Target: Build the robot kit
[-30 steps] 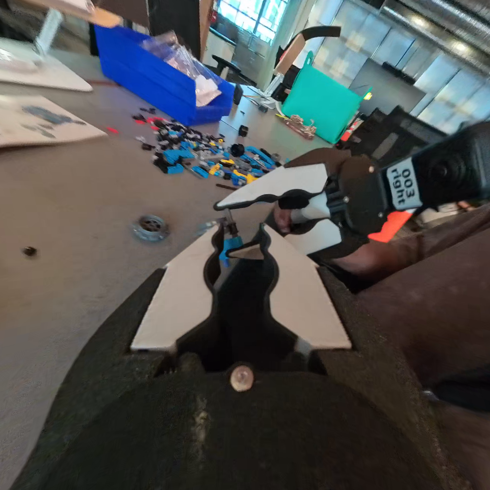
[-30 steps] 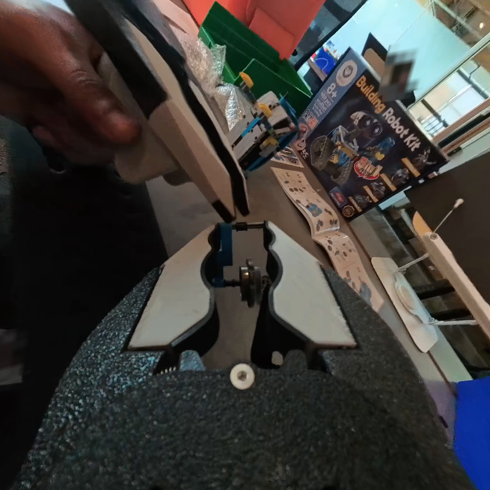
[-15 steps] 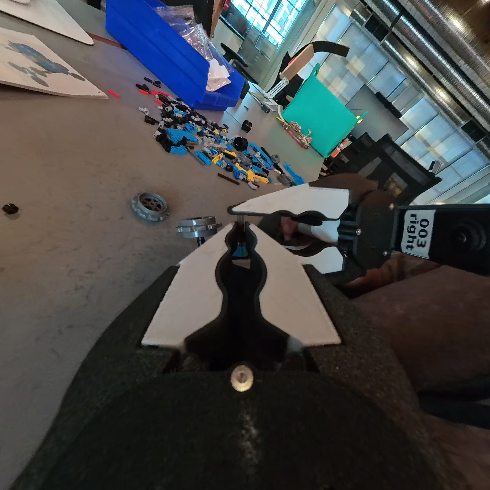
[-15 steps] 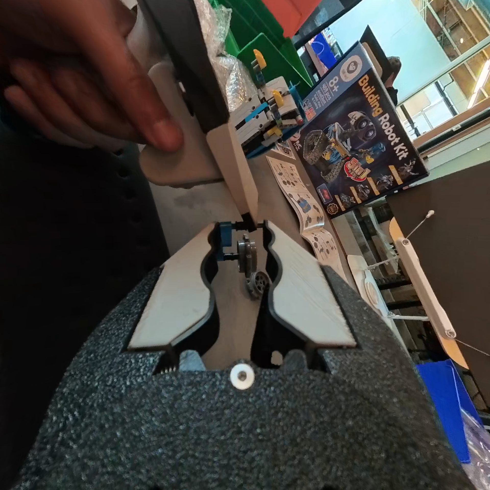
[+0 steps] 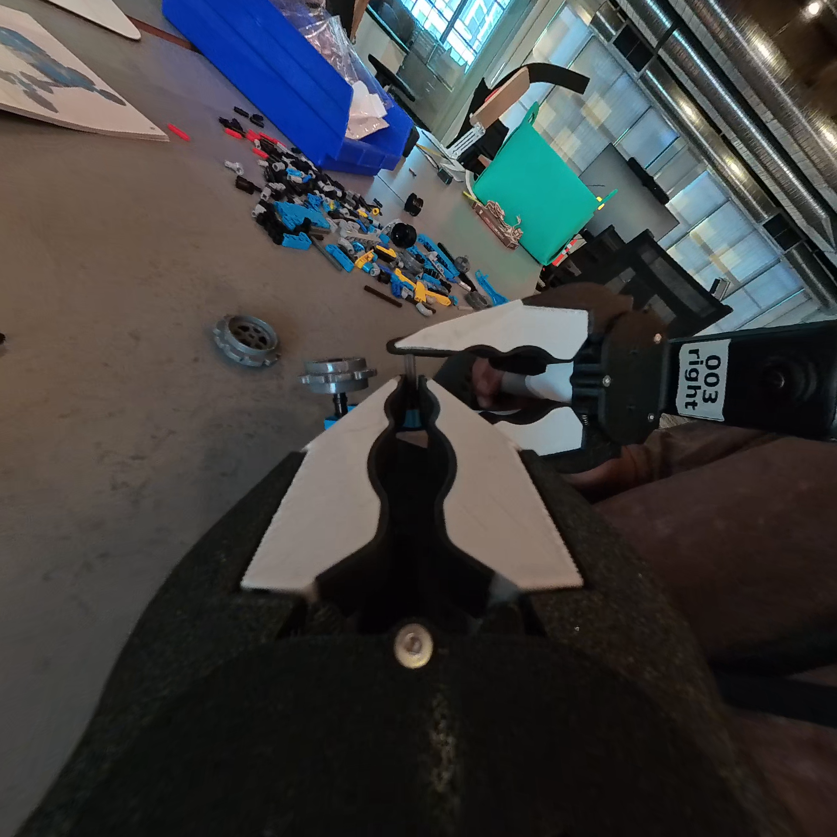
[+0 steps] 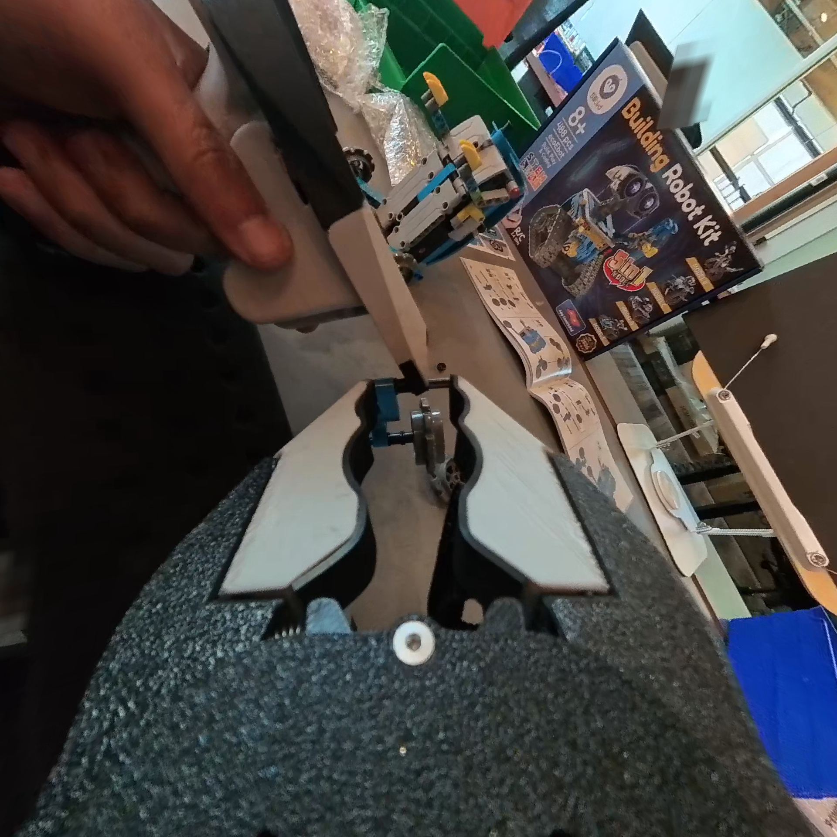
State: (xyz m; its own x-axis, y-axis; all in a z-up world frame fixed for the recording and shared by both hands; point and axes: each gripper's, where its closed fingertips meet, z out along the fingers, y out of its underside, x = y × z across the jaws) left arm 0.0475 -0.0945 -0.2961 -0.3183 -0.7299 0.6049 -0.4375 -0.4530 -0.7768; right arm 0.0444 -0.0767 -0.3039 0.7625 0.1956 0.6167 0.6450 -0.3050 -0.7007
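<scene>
My right gripper [image 6: 412,384] is shut on a small assembly. It consists of a blue beam [image 6: 385,414], a thin black axle [image 6: 437,382] across its top, and a grey wheel hub [image 6: 428,435] on a lower pin. My left gripper [image 5: 411,382] is shut on that axle [image 5: 410,364], with the blue beam [image 5: 412,416] just behind its tips. The left gripper's fingers [image 6: 398,317] come down edge-on from above in the right wrist view. The right gripper's upper finger [image 5: 489,326] reaches in from the right. The wheel hub [image 5: 337,373] sticks out to the left.
A second grey hub [image 5: 246,339] lies on the table. Beyond it are a pile of small parts [image 5: 362,244], a blue bin [image 5: 290,86] and a booklet [image 5: 54,90]. A kit box [image 6: 634,204], a part-built model [image 6: 444,194] and an open booklet [image 6: 543,362] show in the right wrist view. Only a small space, under 4 cm, lies between the two pairs of fingers.
My left gripper has closed from a wider gap onto the axle. In the right wrist view its fingers turned edge-on and came down onto the axle. The hub assembly tilted slightly.
</scene>
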